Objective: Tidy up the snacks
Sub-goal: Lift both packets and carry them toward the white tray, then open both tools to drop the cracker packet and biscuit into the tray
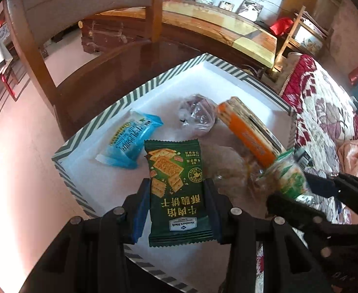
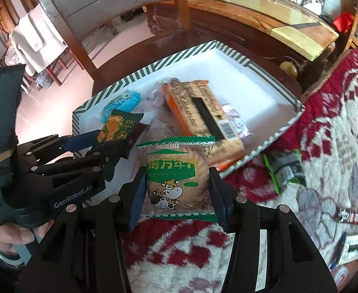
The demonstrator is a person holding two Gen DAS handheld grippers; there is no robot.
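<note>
Left claw (image 1: 179,190) clamped on dark green Member's Mark cracker packet (image 1: 177,193) over striped white box (image 1: 100,112), tilted steeply down, right claw (image 2: 177,183) gripping cow-printed bread packet (image 2: 176,183) at box edge above floral blanket (image 2: 325,122).

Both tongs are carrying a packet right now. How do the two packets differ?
The dark green cracker packet in the left tongs is flat and opaque; the clear bread packet with a cartoon cow in the right tongs is puffy and see-through. The cracker packet hangs over the white striped-rim box; the bread packet hangs at its near edge, partly over the floral blanket. Both are pinched at their sides.
</note>
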